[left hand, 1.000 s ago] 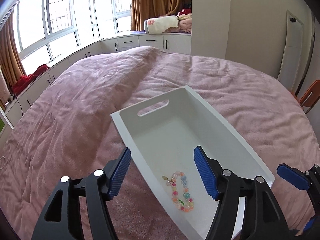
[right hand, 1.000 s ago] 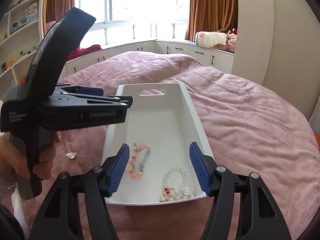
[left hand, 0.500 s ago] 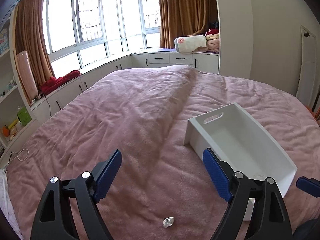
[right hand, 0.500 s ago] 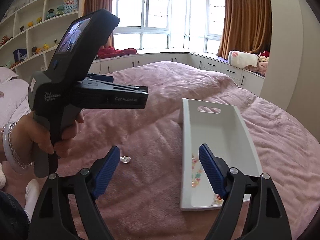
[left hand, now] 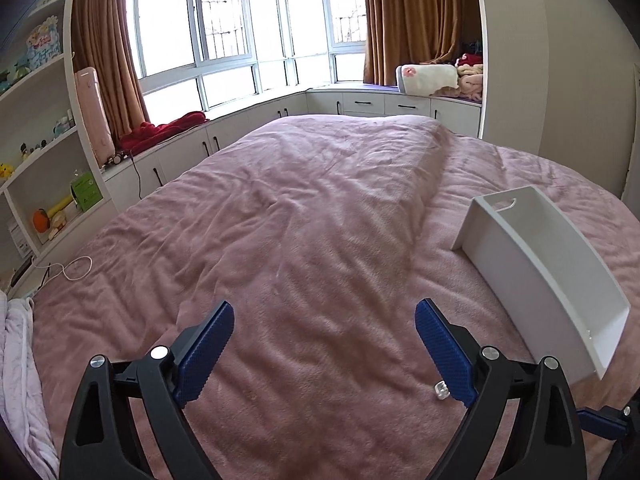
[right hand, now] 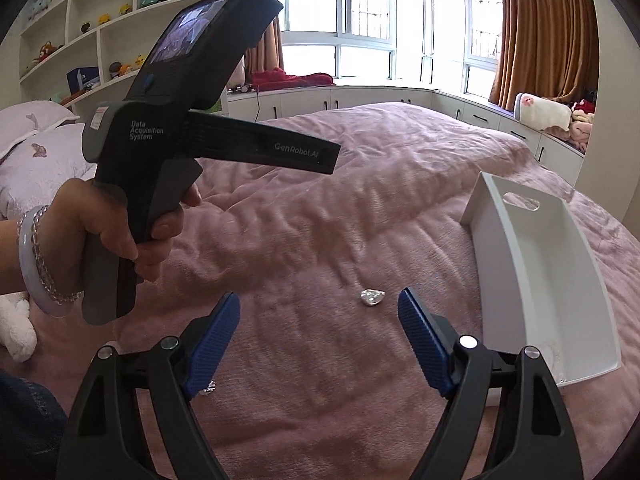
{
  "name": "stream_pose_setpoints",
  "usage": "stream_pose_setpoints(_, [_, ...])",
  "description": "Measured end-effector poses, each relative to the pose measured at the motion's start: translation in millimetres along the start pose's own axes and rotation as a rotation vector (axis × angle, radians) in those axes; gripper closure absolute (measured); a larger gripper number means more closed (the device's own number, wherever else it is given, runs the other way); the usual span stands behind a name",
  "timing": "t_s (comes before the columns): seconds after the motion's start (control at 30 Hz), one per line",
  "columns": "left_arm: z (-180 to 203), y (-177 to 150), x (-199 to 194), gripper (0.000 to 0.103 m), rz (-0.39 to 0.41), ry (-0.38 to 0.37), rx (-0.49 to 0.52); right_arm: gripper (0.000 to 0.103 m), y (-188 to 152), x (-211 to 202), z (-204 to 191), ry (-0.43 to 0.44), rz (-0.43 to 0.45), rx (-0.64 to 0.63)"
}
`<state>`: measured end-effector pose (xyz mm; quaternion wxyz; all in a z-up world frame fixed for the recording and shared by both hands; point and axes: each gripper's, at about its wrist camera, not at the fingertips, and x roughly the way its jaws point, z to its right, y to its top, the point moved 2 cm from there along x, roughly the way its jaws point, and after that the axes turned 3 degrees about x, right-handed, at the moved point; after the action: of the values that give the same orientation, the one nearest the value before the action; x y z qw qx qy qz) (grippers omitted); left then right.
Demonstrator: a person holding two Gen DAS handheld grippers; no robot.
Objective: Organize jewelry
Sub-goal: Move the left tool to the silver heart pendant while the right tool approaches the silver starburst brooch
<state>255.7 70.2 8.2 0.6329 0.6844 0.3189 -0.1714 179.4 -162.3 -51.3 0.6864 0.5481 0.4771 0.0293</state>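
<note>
The wide pink plush bedspread (right hand: pixel 360 208) is soft and wrinkled, so small things sink a little into its pile. On it, at the right, lies the long white plastic tray with a cut-out handle (right hand: pixel 516 240); it is stiff, smooth and probably light.

The left gripper (left hand: pixel 324 344) hangs above the blanket with its jaws wide apart and nothing between them. The right gripper (right hand: pixel 320 336) is the same, jaws apart and empty. Their blue pads (right hand: pixel 420 340) are ribbed, which should help on a slippery piece.

The small silver drop-shaped jewel (right hand: pixel 372 297) lies on the blanket just left of the tray, a little beyond the right gripper's fingertips. I judge it hard, very light and slippery. It is best pinched across its narrow sides, low against the fabric. Another tiny shiny piece (right hand: pixel 209 389) shows near the right gripper's left pad; I cannot tell what it is.
</note>
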Motion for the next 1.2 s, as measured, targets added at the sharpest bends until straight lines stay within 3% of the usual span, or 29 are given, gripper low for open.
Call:
stream_pose_setpoints(0.3, [-32.4,-39.0,23.9,0.01,-0.076,0.033,-0.062,0.023,-29.1,30.8,-37.2,0.026,-0.062,-0.036])
stream_pose_setpoints(0.53, [-25.5,-54.5,41.0,0.01,-0.11,0.047,-0.04,0.026,-54.3,54.8,-55.1,0.038,-0.119,-0.051])
stream_pose_setpoints(0.77, [-5.2,-60.4,51.7,0.01,-0.114,0.01,-0.021,0.033,-80.1,73.3,-66.7,0.032,-0.164,-0.077])
stream_pose_setpoints(0.93, [16.4,-65.8,63.0,0.01,-0.118,-0.092,0.014,0.034,-88.0,77.1,-70.1,0.031,-0.164,-0.089])
stream_pose_setpoints(1.2, [66.2,-81.4,75.5,0.015,-0.142,-0.289,0.209,0.039,-93.3,80.0,-76.1,0.05,-0.165,-0.105])
